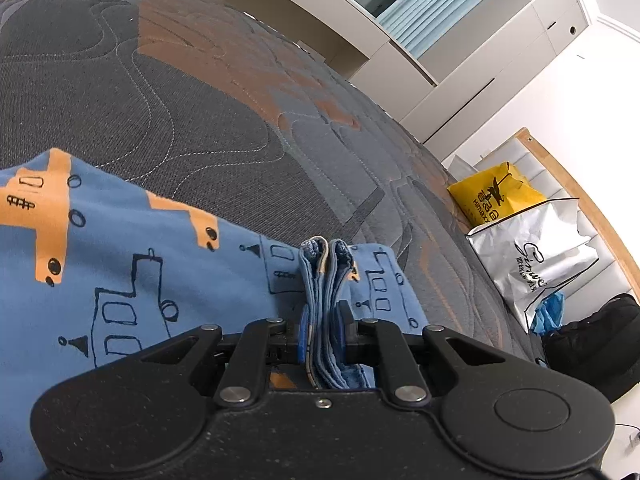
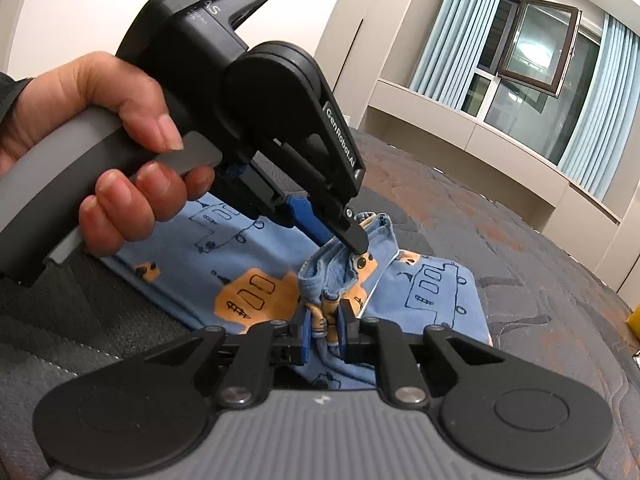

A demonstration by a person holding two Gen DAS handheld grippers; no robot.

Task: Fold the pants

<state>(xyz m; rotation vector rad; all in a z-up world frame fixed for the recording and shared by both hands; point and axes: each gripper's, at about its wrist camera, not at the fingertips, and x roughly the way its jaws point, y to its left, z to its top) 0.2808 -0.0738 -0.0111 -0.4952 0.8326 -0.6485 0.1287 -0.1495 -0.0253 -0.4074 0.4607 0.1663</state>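
These pants (image 2: 248,284) look like soft, light cotton knit, so they'll flop and sag wherever they aren't pinched; best bet is grabbing the bunched edge, layers together, which is what's going on; blue fabric with orange and outlined boat-ish doodles, lying on the dark quilted mattress (image 1: 168,92); the left gripper (image 1: 323,334) is clamped on a thick wad of folded edge; the right gripper (image 2: 325,328) is pinching the edge just beside it.

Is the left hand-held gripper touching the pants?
Touching. In the left wrist view, the left hand-held gripper is shut on a bunched fold of the pants, fabric pinched between both pads. The right wrist view shows its tips in the cloth too.
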